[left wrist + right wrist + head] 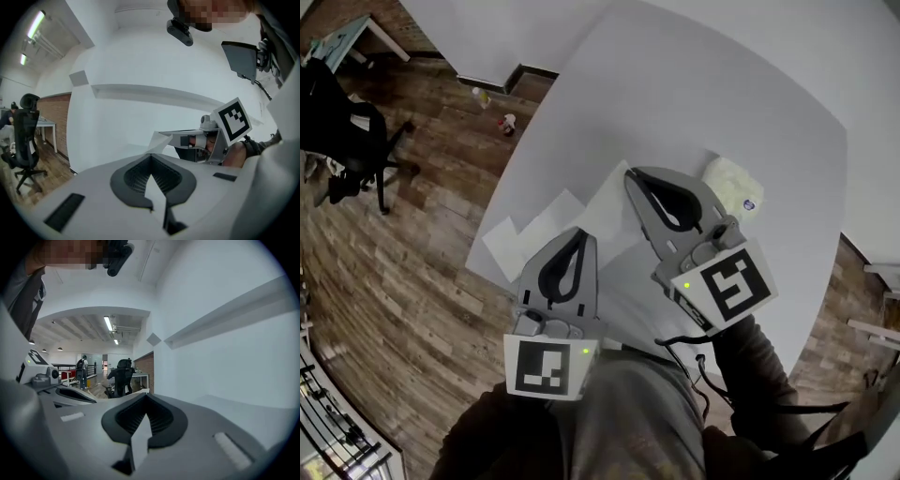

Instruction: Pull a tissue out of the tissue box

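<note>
Our left tongs (580, 232) and right tongs (632, 173) both pinch the tissue (546, 223) shut between their jaws — it spreads between their tips, centre frame — tissue pack (731, 186) at right.

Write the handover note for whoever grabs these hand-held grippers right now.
Left hand-held gripper: shut on the tissue.
Right hand-held gripper: also shut on tissue, apparently the same sheet, spread between the two.
Box: on the table, beside the right one, with no tissue linking it to either gripper.
Done: the tissue is out of the box.
Left: probably only to set it down and let go.
</note>
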Available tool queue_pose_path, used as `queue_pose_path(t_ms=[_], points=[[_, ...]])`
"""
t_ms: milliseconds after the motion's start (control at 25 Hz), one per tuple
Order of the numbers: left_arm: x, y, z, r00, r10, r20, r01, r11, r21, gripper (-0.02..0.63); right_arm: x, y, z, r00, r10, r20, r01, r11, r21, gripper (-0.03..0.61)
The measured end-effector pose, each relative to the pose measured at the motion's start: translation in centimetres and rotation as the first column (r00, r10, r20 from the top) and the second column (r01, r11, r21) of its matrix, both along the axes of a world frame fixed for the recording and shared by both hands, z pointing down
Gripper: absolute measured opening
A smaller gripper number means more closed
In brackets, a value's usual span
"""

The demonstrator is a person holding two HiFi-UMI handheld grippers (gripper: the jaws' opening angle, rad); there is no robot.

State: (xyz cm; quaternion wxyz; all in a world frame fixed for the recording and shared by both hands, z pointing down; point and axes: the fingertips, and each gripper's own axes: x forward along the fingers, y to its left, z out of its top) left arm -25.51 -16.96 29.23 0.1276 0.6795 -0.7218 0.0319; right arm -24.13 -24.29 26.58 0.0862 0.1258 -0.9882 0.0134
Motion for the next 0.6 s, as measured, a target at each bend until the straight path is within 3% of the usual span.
queue_pose_path(t_ms=[240, 480, 600], points=[[-8.0, 4.9, -0.5, 0.997, -0.076, 0.025, 0.076, 0.997, 0.007, -0.002, -7.2, 3.5, -0.4, 0.999, -0.011, 0.04, 0.009, 0.999, 0.048, 0.002], [-11.0, 7.2, 0.9, 0.996, -0.086, 0.039, 0.086, 0.996, -0.003, -0.002, -8.2, 7.9, 5.6, 0.999, -0.033, -0.013, 0.033, 0.999, 0.034, 0.003], [-11.1, 7.7, 1.8, 0.997, -0.061, 0.049, 0.062, 0.998, -0.017, -0.002, -7.7, 10.6, 10.5, 0.995, -0.054, -0.085, 0.054, 0.999, -0.003, 0.003]])
